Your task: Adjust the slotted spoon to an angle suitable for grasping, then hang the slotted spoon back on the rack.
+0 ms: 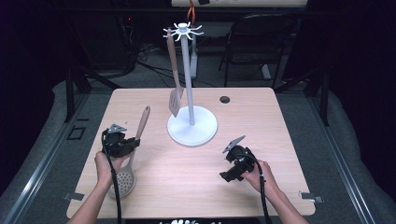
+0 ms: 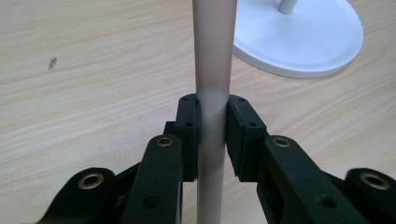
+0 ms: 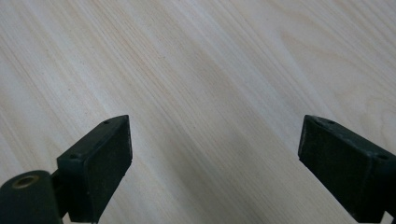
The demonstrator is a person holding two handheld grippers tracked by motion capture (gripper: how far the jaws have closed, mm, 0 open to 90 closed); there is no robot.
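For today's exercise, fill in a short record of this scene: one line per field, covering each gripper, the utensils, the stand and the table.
left gripper: shut on the skimmer's handle
skimmer: perforated head low over the table's near left, handle angled toward the stand
right gripper: open, nothing between the jaws, above bare wood
spatula: hanging from the stand's top hooks
stand: white, round base, upright at table centre
table: light wood

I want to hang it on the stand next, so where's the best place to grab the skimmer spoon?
Probably mid-handle, coming from above: the skimmer spoon lies flat, its handle slim and straight. The left gripper is shut there, leaving the top end free for the stand.
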